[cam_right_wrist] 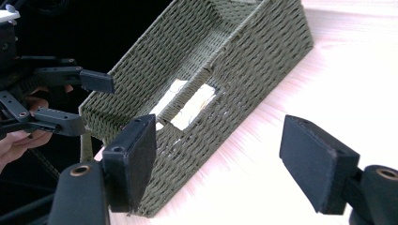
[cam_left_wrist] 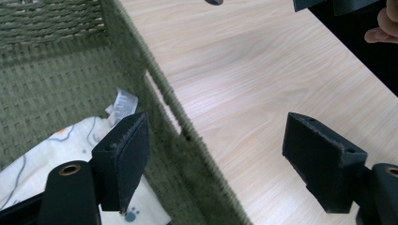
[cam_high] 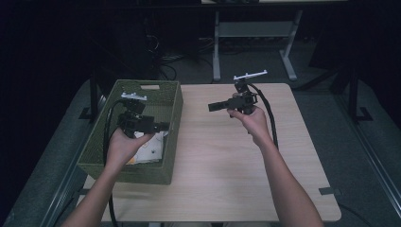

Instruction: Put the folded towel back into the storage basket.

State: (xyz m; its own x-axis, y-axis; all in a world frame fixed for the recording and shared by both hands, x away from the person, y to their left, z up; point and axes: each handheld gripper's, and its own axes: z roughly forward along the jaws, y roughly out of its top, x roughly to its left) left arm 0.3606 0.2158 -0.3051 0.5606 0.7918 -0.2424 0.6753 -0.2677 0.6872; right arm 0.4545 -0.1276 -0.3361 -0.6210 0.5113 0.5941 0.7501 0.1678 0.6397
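Right now we hold both tools clear of everything, jaws spread and nothing between them. Our left gripper (cam_high: pixel 163 126) hovers over the woven green basket (cam_high: pixel 172 101) at the table's (cam_high: pixel 222 161) nine o'clock side, aimed toward three o'clock; our right gripper (cam_high: pixel 213 107) hangs over bare wood, pointing at nine o'clock toward the basket's handle slot. Inside lies a white printed cloth (cam_left_wrist: pixel 56 150), perhaps a garment with a label, likely what we reach for, hence the wide jaws.
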